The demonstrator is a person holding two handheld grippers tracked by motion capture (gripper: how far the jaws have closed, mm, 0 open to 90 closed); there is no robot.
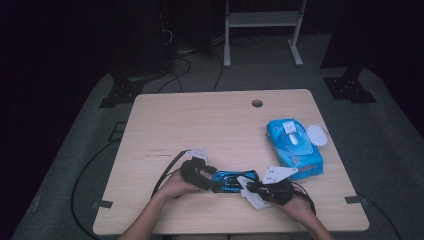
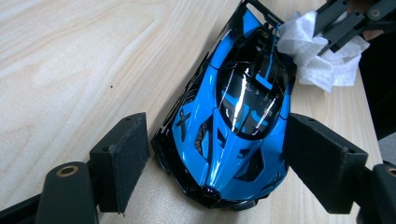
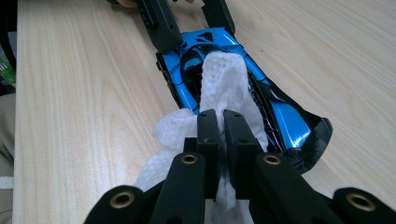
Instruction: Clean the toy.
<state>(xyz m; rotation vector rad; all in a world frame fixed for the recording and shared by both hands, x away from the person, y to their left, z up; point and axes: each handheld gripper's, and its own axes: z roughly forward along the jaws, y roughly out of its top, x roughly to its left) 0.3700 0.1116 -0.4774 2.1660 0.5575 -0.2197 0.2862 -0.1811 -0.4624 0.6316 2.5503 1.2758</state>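
A: Where does the blue toy sports car (image 1: 235, 180) sit?

B: On the light wooden desk (image 1: 220, 125), near the person's edge, lying crosswise between the two hands. In the left gripper view (image 2: 233, 121) it shows glossy blue bodywork with a black cabin and black trim.

A: What is the left gripper (image 1: 200, 176) doing?

B: Its jaws stand wide, one on each side of the car's end. In the left gripper view (image 2: 224, 158) the right pad lies against the car's flank and the left pad sits just beside the other flank; whether that pad presses on it I cannot tell. In the right gripper view the same two jaws bracket the car's far end (image 3: 187, 25).

A: And the right gripper (image 1: 255, 189)?

B: Clamped tight on a crumpled white tissue (image 1: 256, 200). In the right gripper view the two jaws stand almost together (image 3: 223, 126) with the tissue (image 3: 224, 79) pinched between them, and its free part drapes over the car's (image 3: 219, 70) black roof. From the left gripper view the tissue (image 2: 313, 56) touches the rear of the cabin.

A: Anything else on the desk?

B: A blue pack of wipes (image 1: 294, 147) lies toward the right edge, well apart from the car, with a white round lid (image 1: 317, 135) just beside it. A round cable hole (image 1: 257, 103) sits near the far edge.
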